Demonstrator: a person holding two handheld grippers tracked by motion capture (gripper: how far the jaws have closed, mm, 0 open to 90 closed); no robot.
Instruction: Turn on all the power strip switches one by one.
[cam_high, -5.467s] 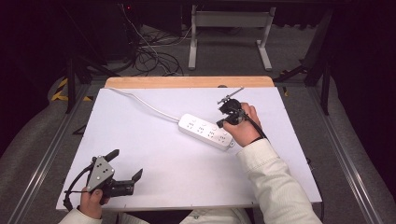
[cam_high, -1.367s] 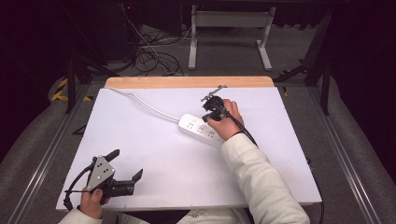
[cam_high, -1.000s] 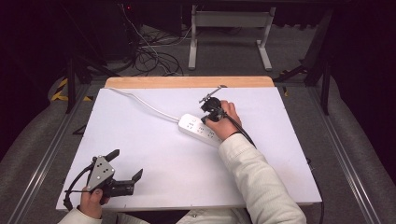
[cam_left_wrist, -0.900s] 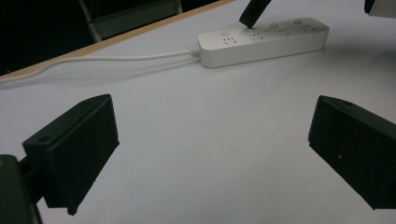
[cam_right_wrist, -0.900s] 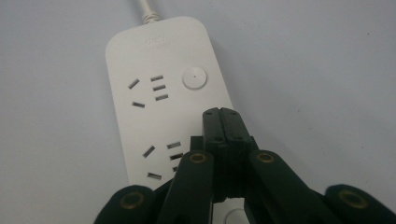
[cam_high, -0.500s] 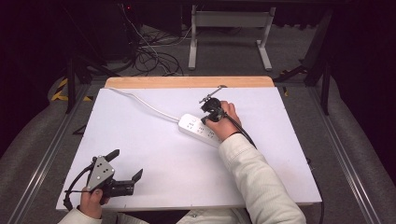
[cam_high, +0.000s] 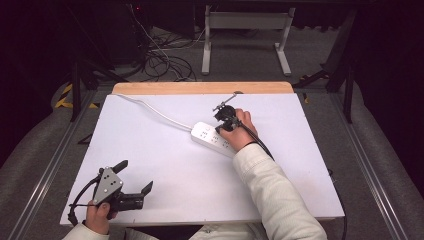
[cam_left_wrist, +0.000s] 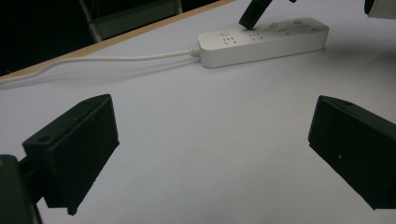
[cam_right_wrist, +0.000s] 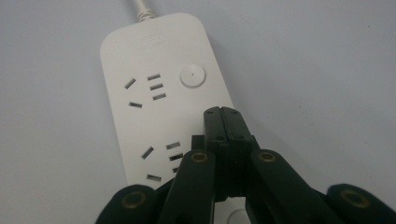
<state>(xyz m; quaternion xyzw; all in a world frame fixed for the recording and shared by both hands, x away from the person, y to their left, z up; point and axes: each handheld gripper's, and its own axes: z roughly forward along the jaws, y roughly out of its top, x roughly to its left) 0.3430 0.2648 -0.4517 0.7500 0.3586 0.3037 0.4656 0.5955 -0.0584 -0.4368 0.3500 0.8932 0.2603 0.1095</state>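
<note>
One power strip (cam_high: 214, 138) at frame centre, one white cable (cam_high: 156, 111) running to the upper left, two hand-held grippers, left (cam_high: 134, 177) at lower left, right (cam_high: 218, 124) at centre, one worktop (cam_high: 165, 165)

From my seat the power strip (cam_right_wrist: 159, 121) looked like smooth white plastic with a faint satin sheen, its round button (cam_right_wrist: 192, 75) of the same plastic, and its cord (cam_high: 155, 111) was white with a rubbery look. The right claw (cam_right_wrist: 222, 114) was matt black plastic with brass-coloured rivets in its links. The left claw (cam_high: 134, 179) showed the same dull black, slightly grainy pads, under a grey plate (cam_high: 109, 184) that looked like brushed metal. The desk (cam_high: 175, 170) carried a matt white, paper-smooth top, with a bare wood strip (cam_high: 200, 88) along its far edge. The sleeve (cam_high: 272, 195) was pale woven cloth.
</note>
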